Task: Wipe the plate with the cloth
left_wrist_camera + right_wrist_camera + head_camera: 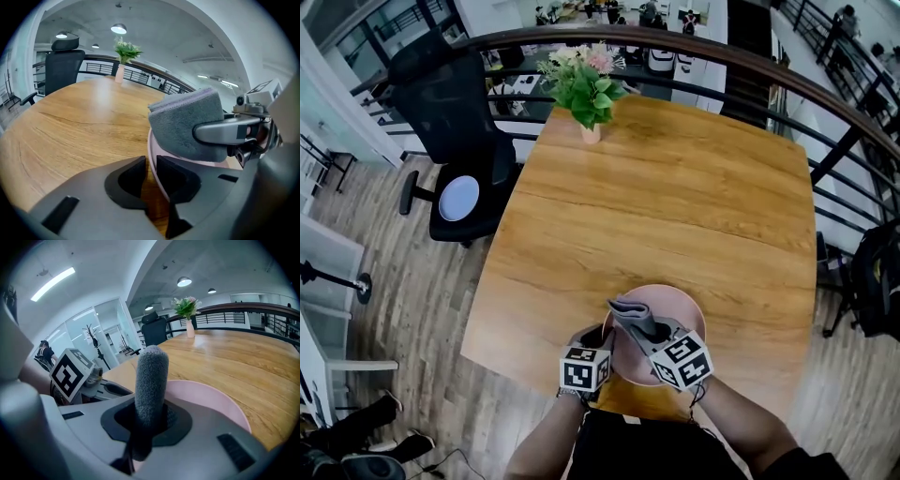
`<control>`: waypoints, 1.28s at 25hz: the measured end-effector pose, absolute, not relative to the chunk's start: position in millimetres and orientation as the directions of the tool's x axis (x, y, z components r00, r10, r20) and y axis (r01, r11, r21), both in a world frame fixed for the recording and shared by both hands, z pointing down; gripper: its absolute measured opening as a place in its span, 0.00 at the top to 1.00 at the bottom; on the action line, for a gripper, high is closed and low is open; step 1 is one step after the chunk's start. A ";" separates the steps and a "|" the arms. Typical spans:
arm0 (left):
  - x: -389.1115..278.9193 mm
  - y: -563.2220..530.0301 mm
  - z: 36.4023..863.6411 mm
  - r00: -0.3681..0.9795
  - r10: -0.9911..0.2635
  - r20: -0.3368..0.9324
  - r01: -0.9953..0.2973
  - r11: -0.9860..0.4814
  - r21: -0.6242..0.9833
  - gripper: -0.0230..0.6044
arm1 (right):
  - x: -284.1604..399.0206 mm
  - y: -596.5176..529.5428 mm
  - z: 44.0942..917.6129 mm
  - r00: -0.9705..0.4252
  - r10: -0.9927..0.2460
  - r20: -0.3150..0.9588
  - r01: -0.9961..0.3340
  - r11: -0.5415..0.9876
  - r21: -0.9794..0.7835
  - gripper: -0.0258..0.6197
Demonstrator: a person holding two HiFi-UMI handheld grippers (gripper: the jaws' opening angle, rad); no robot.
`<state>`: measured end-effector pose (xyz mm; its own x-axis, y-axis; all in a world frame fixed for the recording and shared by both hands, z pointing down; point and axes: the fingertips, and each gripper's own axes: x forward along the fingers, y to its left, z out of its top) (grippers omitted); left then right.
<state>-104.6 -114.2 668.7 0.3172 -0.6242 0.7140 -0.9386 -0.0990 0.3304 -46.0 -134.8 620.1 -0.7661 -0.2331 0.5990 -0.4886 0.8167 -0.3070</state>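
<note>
Head view: pink plate (689, 314) at the near edge of the surface (675, 206).
Left gripper view: left gripper (149, 164) released, jaws straddling the plate rim.
Right gripper view: right gripper (150, 416) clenched on folded grey cloth (151, 380), over the plate.

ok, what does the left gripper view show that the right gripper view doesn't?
Left only: the left gripper, jaws open astride the rim of the pink plate, and the right gripper from the side, clamped on the folded grey cloth.
Right only: the left gripper's marker cube, glass-walled rooms behind it, and the cloth end-on between the right jaws.
Both: plate, cloth, wooden table, vase of flowers, black chair.
</note>
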 end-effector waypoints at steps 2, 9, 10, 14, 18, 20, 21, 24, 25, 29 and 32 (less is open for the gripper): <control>-104.6 -115.9 668.9 0.326 -0.620 0.714 -0.938 -0.114 0.329 0.84 | -53.0 -134.6 625.6 -0.758 -0.223 0.613 -0.487 0.819 -0.304 0.88; -101.2 -117.9 669.0 0.311 -0.632 0.710 -0.945 -0.128 0.300 0.85 | -68.5 -132.0 647.9 -0.704 -0.186 0.686 -0.469 0.847 -0.252 0.88; -101.2 -118.0 669.2 0.318 -0.627 0.711 -0.943 -0.130 0.307 0.85 | -69.7 -131.8 652.3 -0.692 -0.184 0.698 -0.471 0.848 -0.243 0.88; -100.9 -117.4 669.7 0.340 -0.616 0.711 -0.934 -0.132 0.332 0.86 | -72.3 -132.6 666.4 -0.654 -0.172 0.736 -0.480 0.847 -0.228 0.88; -101.9 -117.5 669.8 0.343 -0.614 0.710 -0.933 -0.134 0.335 0.86 | -75.6 -136.0 671.7 -0.638 -0.162 0.753 -0.484 0.845 -0.228 0.88; -102.1 -117.9 669.7 0.346 -0.612 0.711 -0.932 -0.135 0.337 0.86 | -76.5 -138.3 672.4 -0.630 -0.163 0.760 -0.482 0.849 -0.218 0.88; -101.8 -117.7 669.6 0.347 -0.611 0.711 -0.931 -0.135 0.338 0.87 | -76.4 -139.4 672.7 -0.627 -0.163 0.762 -0.483 0.849 -0.215 0.88; -101.2 -116.9 669.6 0.351 -0.608 0.712 -0.929 -0.134 0.344 0.87 | -75.4 -143.6 673.7 -0.620 -0.164 0.767 -0.488 0.846 -0.213 0.88; -101.2 -116.7 669.8 0.352 -0.607 0.712 -0.929 -0.134 0.345 0.87 | -74.8 -146.0 673.9 -0.616 -0.167 0.770 -0.492 0.845 -0.211 0.88; -101.5 -116.9 670.6 0.352 -0.607 0.713 -0.929 -0.134 0.345 0.87 | -67.3 -161.5 674.6 -0.587 -0.198 0.785 -0.527 0.830 -0.185 0.88; -101.3 -117.1 670.3 0.354 -0.607 0.712 -0.928 -0.132 0.348 0.87 | -56.4 -174.8 674.2 -0.558 -0.225 0.799 -0.565 0.809 -0.166 0.88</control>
<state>-101.3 -117.1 670.3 0.3537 -0.6066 0.7120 -0.9280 -0.1320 0.3485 -56.4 -174.8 674.2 -0.5577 -0.2252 0.7989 -0.5645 0.8085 -0.1662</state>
